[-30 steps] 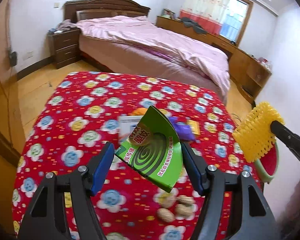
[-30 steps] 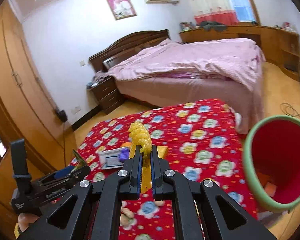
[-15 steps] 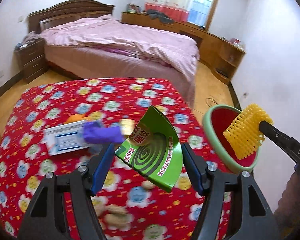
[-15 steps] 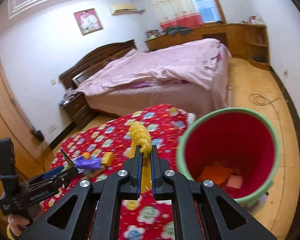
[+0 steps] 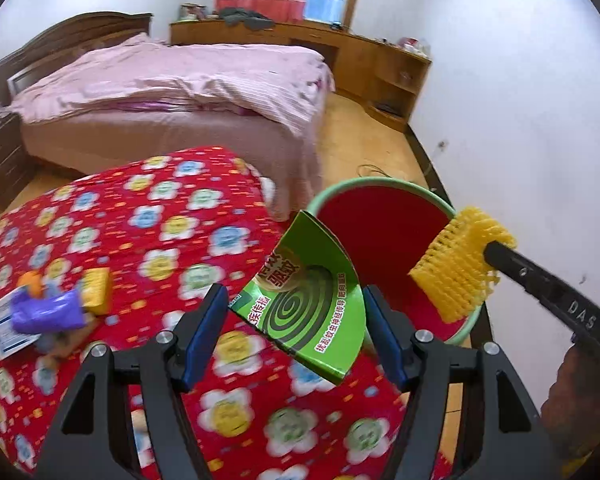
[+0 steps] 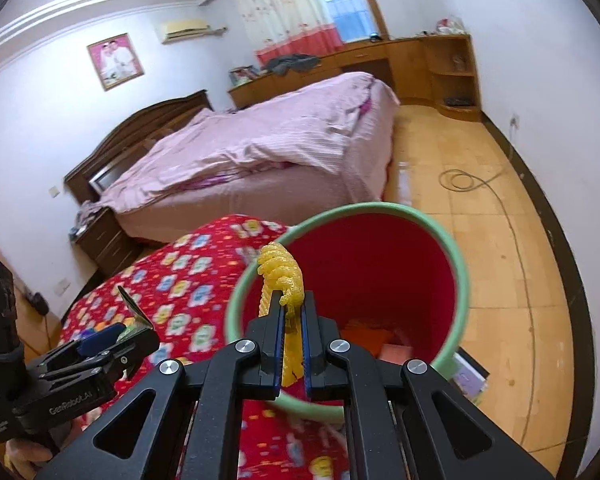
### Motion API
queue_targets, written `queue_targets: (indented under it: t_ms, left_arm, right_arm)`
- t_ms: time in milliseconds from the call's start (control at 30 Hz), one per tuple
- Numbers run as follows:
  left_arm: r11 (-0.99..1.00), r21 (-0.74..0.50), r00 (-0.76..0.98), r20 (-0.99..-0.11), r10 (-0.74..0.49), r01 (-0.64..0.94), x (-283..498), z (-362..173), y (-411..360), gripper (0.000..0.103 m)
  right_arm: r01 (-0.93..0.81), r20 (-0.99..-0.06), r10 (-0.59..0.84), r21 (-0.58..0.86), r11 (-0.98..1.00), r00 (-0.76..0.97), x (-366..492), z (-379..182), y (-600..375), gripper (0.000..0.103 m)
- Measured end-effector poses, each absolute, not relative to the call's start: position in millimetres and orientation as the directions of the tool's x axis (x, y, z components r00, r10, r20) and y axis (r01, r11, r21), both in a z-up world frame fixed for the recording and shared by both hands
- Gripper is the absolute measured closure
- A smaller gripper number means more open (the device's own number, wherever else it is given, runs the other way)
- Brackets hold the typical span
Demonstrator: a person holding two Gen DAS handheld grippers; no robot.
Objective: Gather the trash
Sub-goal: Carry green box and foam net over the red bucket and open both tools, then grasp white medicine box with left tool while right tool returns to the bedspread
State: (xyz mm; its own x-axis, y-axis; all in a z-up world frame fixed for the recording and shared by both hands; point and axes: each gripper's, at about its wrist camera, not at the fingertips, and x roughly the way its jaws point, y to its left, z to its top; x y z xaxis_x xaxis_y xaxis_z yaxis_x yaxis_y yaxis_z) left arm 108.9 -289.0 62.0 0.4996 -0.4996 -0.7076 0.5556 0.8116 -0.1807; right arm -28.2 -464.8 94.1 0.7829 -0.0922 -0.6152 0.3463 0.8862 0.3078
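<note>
Box clamped in left claw, beside bin.

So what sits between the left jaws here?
A green mosquito-coil box, held across the left gripper, shown in the left wrist view.

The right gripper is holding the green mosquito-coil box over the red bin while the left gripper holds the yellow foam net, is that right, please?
Not quite: the items are swapped. The left wrist view shows the left gripper holding the green mosquito-coil box, and the right gripper pinches the yellow foam net over the red bin.

Pink-covered bed, wooden floor
</note>
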Motion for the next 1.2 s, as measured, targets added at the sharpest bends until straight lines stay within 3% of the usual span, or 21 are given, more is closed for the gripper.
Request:
queue_targets:
  t_ms: [433,567,933,1067,1200]
  left_arm:
    - [0.737,-0.187,0.422,-0.717,-0.554,0.65,111,40,-361,0.034]
    - [0.731,-0.214,0.405,-0.716,-0.569,0.648,113,38,-364,0.03]
    - [0.756,-0.227,0.438,-0.699,-0.565,0.614,113,48,-340,0.029]
    - [0.777,-0.215,0.465,-0.697,-0.546,0.591,113,55,-320,0.029]
    - [0.801,-0.225,0.492,-0.688,-0.534,0.554,114,64,-290,0.029]
  right_arm:
    - [0.439,-0.665,-0.111,0.35,0.827,0.738,-32,59,-507,0.092]
    - [0.441,-0.665,-0.096,0.374,0.816,0.741,-32,57,-510,0.081]
    - [0.402,-0.642,-0.073,0.384,0.832,0.763,-37,66,-499,0.076]
    - [0.363,-0.618,-0.069,0.365,0.857,0.783,-37,80,-478,0.064]
    - [0.326,-0.609,-0.041,0.365,0.872,0.792,-32,88,-459,0.062]
